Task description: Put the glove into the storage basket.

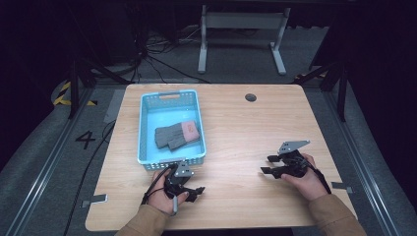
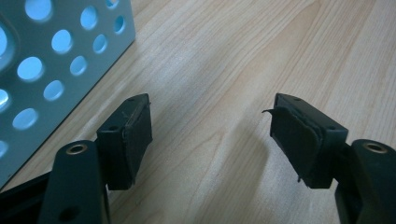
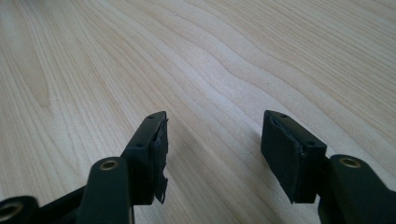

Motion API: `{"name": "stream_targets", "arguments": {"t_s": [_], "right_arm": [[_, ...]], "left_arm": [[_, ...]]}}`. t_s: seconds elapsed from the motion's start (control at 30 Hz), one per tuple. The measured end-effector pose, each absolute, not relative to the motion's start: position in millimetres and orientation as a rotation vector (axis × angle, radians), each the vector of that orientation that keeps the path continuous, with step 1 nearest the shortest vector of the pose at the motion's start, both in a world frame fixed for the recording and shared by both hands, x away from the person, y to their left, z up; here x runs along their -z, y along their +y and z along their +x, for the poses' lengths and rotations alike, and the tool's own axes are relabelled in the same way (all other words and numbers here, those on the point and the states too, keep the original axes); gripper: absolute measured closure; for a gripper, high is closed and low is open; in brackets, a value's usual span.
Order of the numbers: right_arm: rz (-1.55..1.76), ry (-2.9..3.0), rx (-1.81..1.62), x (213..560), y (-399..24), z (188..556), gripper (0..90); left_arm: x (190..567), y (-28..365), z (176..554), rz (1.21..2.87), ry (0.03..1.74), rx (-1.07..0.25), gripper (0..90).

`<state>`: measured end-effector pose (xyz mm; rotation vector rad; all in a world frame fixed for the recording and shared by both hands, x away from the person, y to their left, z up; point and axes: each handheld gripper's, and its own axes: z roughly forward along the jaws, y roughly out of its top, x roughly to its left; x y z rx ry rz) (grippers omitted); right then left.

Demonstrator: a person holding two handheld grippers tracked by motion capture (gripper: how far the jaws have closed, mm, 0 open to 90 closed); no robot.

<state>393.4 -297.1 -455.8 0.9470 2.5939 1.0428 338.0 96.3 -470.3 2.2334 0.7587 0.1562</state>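
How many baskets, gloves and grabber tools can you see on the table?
Blue basket: 1
Grey gloves in the basket: looks like 2, stacked
Grippers: 2, the left gripper and the right gripper, both open and empty
Total: 5

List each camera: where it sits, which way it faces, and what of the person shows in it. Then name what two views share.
High view: above the person's side, facing forward and down on the wooden table; forearms, left gripper and right gripper show, with gloves in the blue basket.
Left gripper view: on the left gripper, facing low across the table along its open jaws.
Right gripper view: on the right gripper, facing across bare wood.
Shared: the left gripper view and high view both show the basket.
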Motion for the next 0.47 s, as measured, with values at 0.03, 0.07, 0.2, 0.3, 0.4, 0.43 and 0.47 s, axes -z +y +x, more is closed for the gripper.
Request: {"name": "stream_targets", "arguments": {"t_s": [0.03, 0.07, 0.2, 0.3, 0.4, 0.43, 0.47], "right_arm": [[0.944, 2.591, -1.045, 456.1, -297.0, 393.2, 42.0], [0.944, 2.588, -1.045, 456.3, -297.1, 393.0, 41.8], [0.944, 2.576, -1.045, 455.9, -298.3, 392.3, 41.5], [0.95, 2.564, -1.045, 455.2, -299.5, 392.2, 41.3], [0.948, 2.567, -1.044, 455.4, -299.6, 392.7, 41.3], [0.947, 2.564, -1.043, 455.8, -299.4, 392.8, 41.3], [0.943, 2.563, -1.041, 455.9, -299.4, 393.1, 41.3]], "left_arm": [[470.3, 96.2, 338.2, 2.235, 0.756, -0.158, 29.7], [470.1, 96.3, 338.4, 2.239, 0.754, -0.16, 29.6], [470.8, 96.4, 339.4, 2.235, 0.759, -0.173, 29.1], [471.0, 97.5, 339.9, 2.238, 0.764, -0.185, 28.5], [471.2, 98.7, 340.2, 2.238, 0.768, -0.186, 28.1], [471.3, 98.8, 340.4, 2.237, 0.769, -0.188, 27.9], [471.5, 98.7, 340.5, 2.236, 0.767, -0.19, 27.5]]}}
